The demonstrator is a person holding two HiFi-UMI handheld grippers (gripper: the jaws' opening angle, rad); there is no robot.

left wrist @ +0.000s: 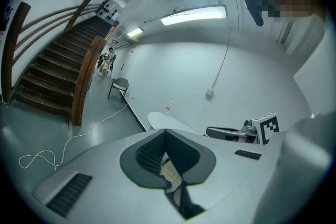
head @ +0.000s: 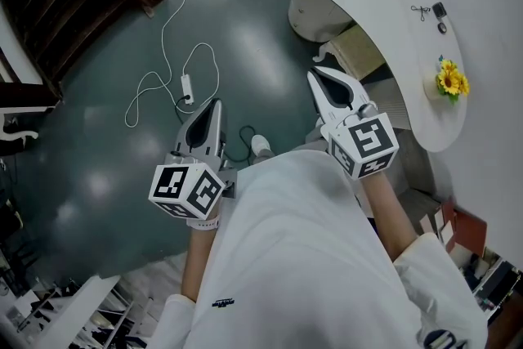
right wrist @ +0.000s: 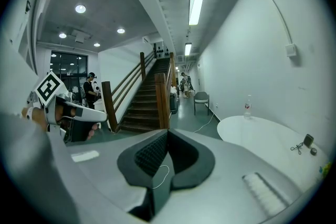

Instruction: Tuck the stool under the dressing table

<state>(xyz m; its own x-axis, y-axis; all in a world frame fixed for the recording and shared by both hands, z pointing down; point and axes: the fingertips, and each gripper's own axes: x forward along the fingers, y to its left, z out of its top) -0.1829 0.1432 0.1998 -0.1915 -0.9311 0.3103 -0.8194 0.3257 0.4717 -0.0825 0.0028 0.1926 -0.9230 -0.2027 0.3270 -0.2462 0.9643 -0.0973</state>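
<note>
Nearest, the left claw hangs over the bare floor, shut tight with nothing in it. The right claw points at the stool; its jaws are together too and hold nothing.

Just beyond its tips the stool stands at the worktop's long curved edge. Its tan seat is partly under that edge, partly showing outside it. A small bunch of sunflowers sits near the worktop's near end. Farther off a white cable loops across the floor.

Neither claw touches the stool, so the tuck looks unfinished. The next move probably calls for a lowered claw set against the stool's outer side, then a straight push under the edge.
</note>
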